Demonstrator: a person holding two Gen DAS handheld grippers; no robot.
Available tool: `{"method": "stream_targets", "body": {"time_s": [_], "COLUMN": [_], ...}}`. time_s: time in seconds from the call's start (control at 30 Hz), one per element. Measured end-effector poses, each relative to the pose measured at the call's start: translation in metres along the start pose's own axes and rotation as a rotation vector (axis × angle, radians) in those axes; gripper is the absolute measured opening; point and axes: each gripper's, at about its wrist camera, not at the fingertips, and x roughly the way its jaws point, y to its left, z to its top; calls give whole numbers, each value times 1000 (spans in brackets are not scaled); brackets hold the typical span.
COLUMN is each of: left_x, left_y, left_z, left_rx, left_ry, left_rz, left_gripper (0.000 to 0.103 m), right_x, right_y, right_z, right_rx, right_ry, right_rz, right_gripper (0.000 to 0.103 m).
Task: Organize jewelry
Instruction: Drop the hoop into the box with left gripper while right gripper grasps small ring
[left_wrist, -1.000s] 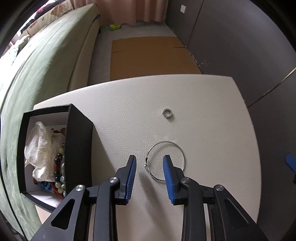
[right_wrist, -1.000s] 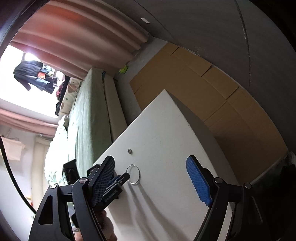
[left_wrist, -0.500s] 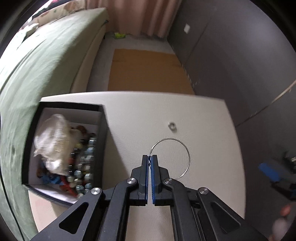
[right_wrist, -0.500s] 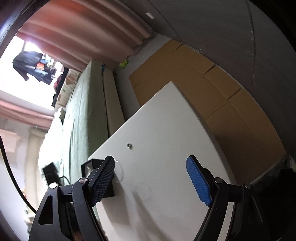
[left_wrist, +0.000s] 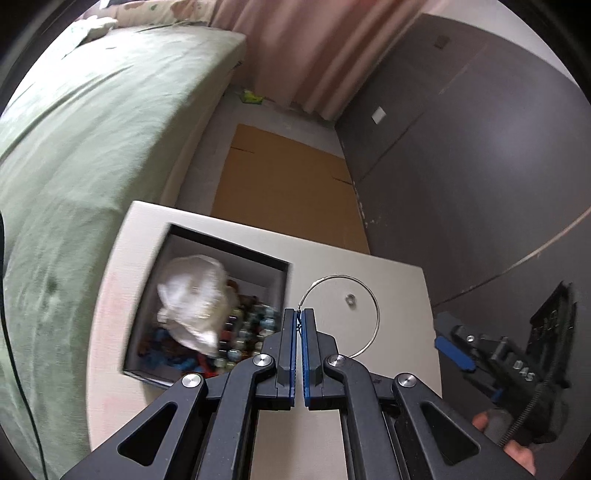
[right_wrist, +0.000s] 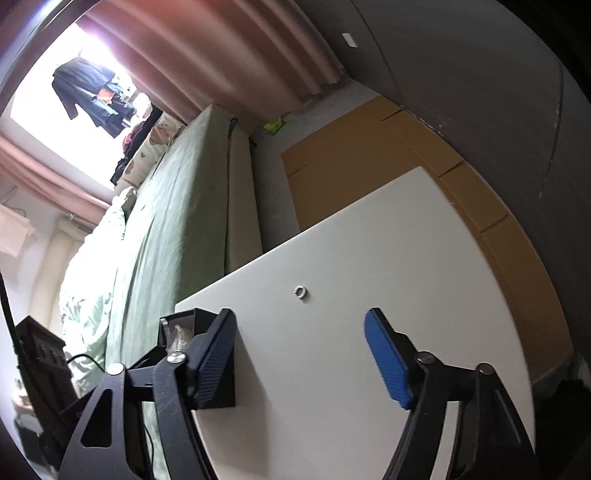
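So the left gripper (left_wrist: 299, 321) has its blue pads pressed together on the thin silver hoop (left_wrist: 375, 325), pinching it right at the clasp end. The rest of the wire loop sticks out to the right of the fingers, held up above the white table (left_wrist: 399, 354). From the left wrist view you can see straight through the hoop to a small silver ring (left_wrist: 349, 300) lying on the tabletop underneath. It looks like it's inside the loop, but that's just the angle.

Just left of the gripper tips is the black box (left_wrist: 207, 240), open at the top, sitting on the table near its left edge. It's stuffed: a crumpled white plastic bag (left_wrist: 194, 299) on top and a heap of beads (left_wrist: 243, 332) beside and under it, greenish, dark and some red and blue ones. That part is blurry, so I can't pick out individual pieces.

The right gripper (right_wrist: 299, 358) is off to the right side, fingers spread wide with nothing between them, hanging over the table. In its own view the small ring (right_wrist: 301, 291) lies on the bare white surface ahead of the open fingers, and the black box (right_wrist: 221, 384) sits just behind its left finger.

Past the table there's a bed with a green cover (left_wrist: 81, 140), flattened cardboard (left_wrist: 288, 184) on the floor, and pink curtains (left_wrist: 295, 48).
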Motion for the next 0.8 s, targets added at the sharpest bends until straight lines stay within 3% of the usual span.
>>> {"method": "stream_targets", "body": {"time_s": [0.43,0.8], "left_x": [-7,-2], "left_y": [61,77], "left_z": [7,12], "left_rx": [-105,-146], "left_ry": [7,36], "left_rz": [6,-13], "left_gripper": [1,1], "right_x": [47,79], "right_y": [26,53], "right_z": [-2,-1], "right_rx": [-111,-252], "right_ry": [40,21], "right_rz": [-103,-216], "right_gripper": [47,32]}}
